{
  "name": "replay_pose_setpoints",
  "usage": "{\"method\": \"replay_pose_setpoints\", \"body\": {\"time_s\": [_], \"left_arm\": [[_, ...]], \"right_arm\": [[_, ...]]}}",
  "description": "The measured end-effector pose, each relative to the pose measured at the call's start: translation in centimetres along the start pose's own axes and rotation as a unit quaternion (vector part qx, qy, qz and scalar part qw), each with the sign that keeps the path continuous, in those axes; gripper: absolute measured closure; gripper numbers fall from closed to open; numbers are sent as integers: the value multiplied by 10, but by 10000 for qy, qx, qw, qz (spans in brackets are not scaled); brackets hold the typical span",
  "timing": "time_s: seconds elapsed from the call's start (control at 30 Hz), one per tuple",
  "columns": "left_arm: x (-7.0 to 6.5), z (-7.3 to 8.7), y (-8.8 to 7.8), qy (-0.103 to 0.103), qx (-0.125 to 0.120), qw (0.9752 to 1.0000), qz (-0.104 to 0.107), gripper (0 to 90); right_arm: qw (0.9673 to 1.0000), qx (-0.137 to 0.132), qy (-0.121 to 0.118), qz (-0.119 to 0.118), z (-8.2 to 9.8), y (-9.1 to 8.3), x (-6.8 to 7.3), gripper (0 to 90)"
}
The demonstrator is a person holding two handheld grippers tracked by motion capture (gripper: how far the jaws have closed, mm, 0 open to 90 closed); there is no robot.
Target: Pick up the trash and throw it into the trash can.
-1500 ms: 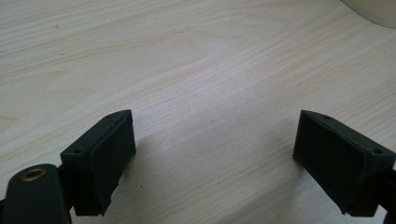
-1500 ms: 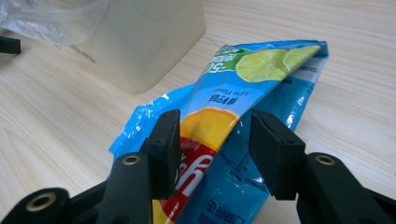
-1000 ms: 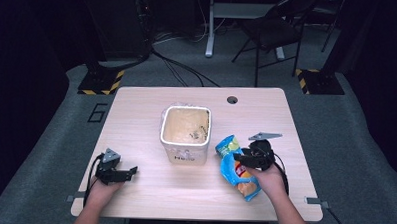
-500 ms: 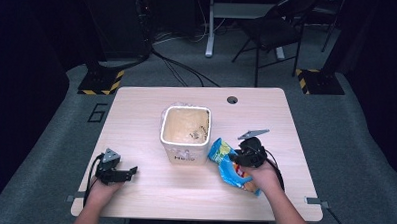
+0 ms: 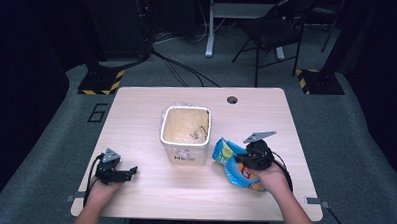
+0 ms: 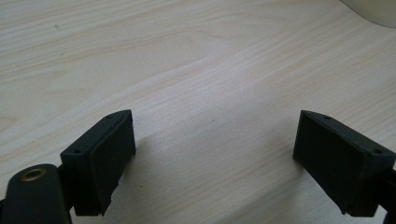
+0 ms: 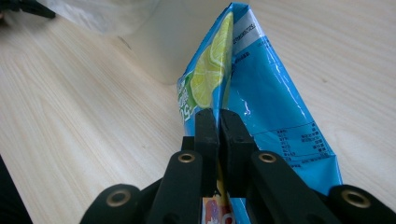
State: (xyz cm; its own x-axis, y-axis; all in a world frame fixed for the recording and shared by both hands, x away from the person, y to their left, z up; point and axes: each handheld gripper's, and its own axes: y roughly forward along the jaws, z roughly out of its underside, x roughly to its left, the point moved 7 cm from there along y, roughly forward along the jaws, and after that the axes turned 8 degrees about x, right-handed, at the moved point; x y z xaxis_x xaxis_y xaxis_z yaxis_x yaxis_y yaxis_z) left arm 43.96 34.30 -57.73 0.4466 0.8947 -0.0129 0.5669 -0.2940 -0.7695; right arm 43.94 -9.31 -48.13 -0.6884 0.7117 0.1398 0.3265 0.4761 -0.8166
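Since the earlier high view my right claw (image 5: 245, 157) has slid in toward the white bin (image 5: 184, 134) and its jaws have just been closing; they are now pinched tight on a raised fold of the blue lime chip bag (image 7: 261, 93), as the right gripper view shows. The bag has shifted with it: it lay flatter before and now stands bunched up, just to the right of the bin and close to its wall. My left claw (image 6: 224, 158) has not moved; it rests on the surface (image 5: 148, 190) well to the left of the bin, jaws wide apart with nothing between them.

To do this step well, I judge the grip should stay firm on the crimped fold, since the foil looks slick. I would lift straight up until the bag's lower end clears the bin's rim before swinging it over the opening.
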Motion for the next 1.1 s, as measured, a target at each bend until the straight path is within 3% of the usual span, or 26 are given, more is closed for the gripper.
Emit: {"method": "replay_pose_setpoints", "body": {"time_s": [0.2, 0.73, 1.1], "left_arm": [[0, 0, 0, 2, 1, 10000, 0, 123], [0, 0, 0, 6, -6, 10000, -2, 123], [0, 0, 0, 5, -5, 10000, -1, 123]], "right_arm": [[9988, -472, -71, 83, -12, -28, -3, 861], [9946, -935, -369, 247, -47, -64, 3, 858], [9902, -1251, -594, 177, -79, -91, 12, 860]]}}
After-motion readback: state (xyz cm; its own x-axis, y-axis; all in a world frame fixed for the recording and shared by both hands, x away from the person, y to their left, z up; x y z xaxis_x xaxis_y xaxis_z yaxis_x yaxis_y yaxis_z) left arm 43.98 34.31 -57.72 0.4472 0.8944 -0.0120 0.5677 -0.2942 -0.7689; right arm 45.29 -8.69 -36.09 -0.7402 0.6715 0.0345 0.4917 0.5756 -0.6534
